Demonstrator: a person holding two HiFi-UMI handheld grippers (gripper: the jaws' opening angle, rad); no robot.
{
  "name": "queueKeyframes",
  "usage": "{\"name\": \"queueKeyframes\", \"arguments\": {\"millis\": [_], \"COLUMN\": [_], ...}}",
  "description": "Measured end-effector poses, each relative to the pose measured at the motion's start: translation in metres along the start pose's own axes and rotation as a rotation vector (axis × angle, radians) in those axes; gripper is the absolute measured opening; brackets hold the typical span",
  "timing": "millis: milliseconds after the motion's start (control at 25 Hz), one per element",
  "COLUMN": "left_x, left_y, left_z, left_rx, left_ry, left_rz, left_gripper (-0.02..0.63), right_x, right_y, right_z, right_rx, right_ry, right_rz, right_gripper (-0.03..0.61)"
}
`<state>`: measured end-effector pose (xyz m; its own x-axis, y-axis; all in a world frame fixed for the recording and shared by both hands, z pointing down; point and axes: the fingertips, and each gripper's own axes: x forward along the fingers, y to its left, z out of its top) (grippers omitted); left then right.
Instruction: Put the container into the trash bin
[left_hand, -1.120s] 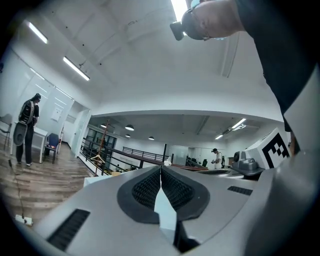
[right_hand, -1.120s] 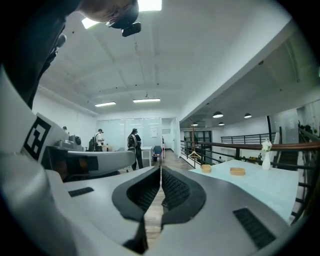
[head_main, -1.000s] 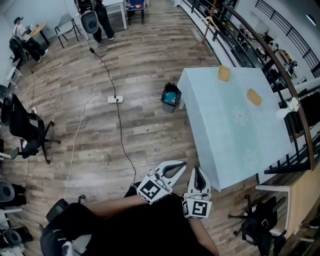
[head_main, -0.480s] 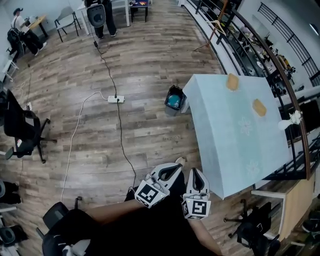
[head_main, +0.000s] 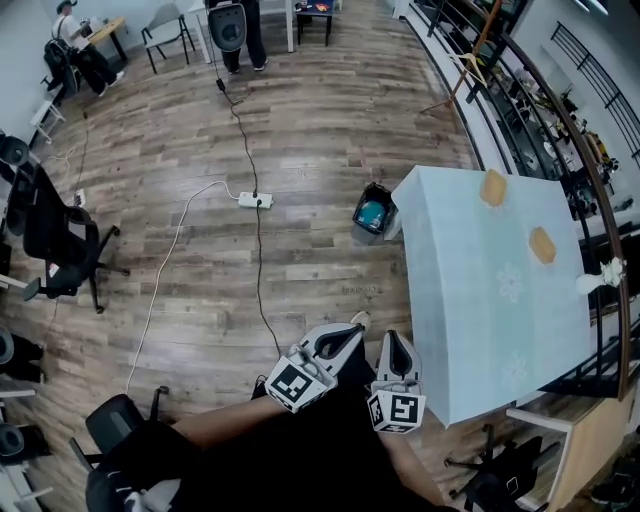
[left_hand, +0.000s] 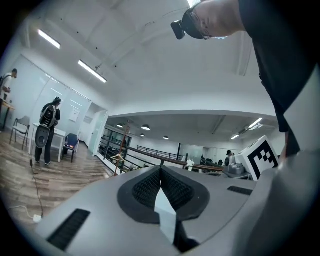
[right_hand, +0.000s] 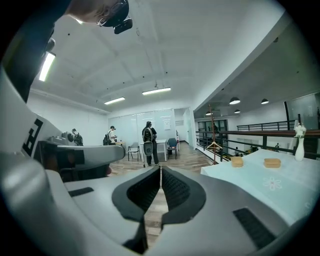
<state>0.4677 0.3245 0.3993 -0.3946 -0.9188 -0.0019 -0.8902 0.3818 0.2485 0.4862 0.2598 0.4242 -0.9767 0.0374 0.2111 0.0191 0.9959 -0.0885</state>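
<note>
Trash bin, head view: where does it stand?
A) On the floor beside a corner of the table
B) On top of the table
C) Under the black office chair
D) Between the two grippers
A: the trash bin sits on the wooden floor, right next to a corner of the table with the light blue cloth.

I look down on a wood plank floor (head_main: 300, 130), where a black cable (head_main: 258, 262) runs from a power strip (head_main: 255, 200). A pale blue table (head_main: 470, 260) stands at my right, a black office chair (head_main: 55, 240) at my left, and strip lights (right_hand: 156, 91) overhead.
</note>
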Motion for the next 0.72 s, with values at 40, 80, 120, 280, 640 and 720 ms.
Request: {"name": "queueKeyframes", "arguments": {"millis": [40,80,120,280,640,720], "left_x": [0.008,0.016,0.025,0.08,0.207,0.238], "left_y": [0.006,0.012,0.017,0.035,0.079,0.082], "left_z": [0.0,0.0,-0.002,-0.003,-0.001,0.001], "left_rx": [0.009,0.022,0.035,0.053,0.075,0.079], "left_ry": [0.011,0.031,0.054,0.049,0.103,0.102], "left_rz": [0.006,0.007,0.007,-0.002,-0.01,-0.019], "left_gripper": [0.014,0.014,0.014,0.014,0.014,0.014], "right_x": [0.007,0.015,0.023,0.056,0.109,0.118], "right_y": [-0.007,-0.014,-0.021,-0.062,-0.211,-0.236], "right_z": [0.001,0.001,0.002,0.01,0.022,0.02], "right_rx": [0.01,0.025,0.039,0.06,0.152,0.166], "right_ry": [0.004,0.008,0.012,0.016,0.023,0.043], "right_rz": [0.0,0.005,0.013,0.006,-0.105,-0.127], "right_gripper": [0.035,0.035,0.035,0.035,0.035,0.035]}}
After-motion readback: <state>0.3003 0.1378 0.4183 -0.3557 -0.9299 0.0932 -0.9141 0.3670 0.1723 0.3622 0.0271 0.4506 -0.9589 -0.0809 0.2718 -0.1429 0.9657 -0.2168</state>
